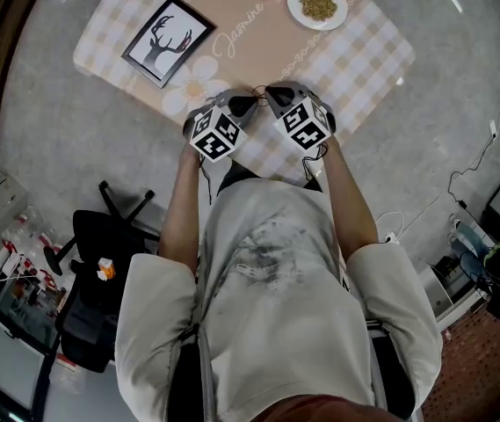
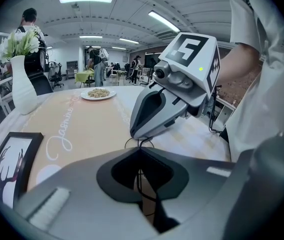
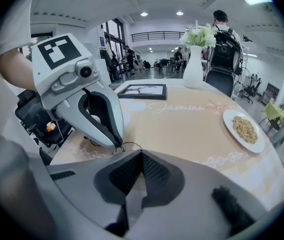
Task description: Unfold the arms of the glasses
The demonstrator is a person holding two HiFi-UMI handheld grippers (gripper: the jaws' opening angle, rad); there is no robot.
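The glasses (image 1: 257, 91) are thin black wire and show only as small loops between the two gripper tips, just above the checked tablecloth (image 1: 359, 55) at its near edge. In the left gripper view the loops (image 2: 141, 144) lie right at my left gripper (image 2: 141, 152), which is shut with a wire strand running down through its jaws. The right gripper (image 2: 133, 135) reaches in from the right, its tip at the same loops. In the right gripper view my right gripper (image 3: 141, 154) is shut, tip against the wire (image 3: 128, 146), facing the left gripper (image 3: 119, 145). Both grippers (image 1: 251, 102) (image 1: 268, 92) nearly touch.
A framed picture of a black tree (image 1: 168, 40) lies on the table's left part and a white plate of food (image 1: 317, 3) at the far side. A white vase with flowers (image 2: 23, 84) stands beyond. A black chair (image 1: 100, 266) is at the person's left. People stand far behind.
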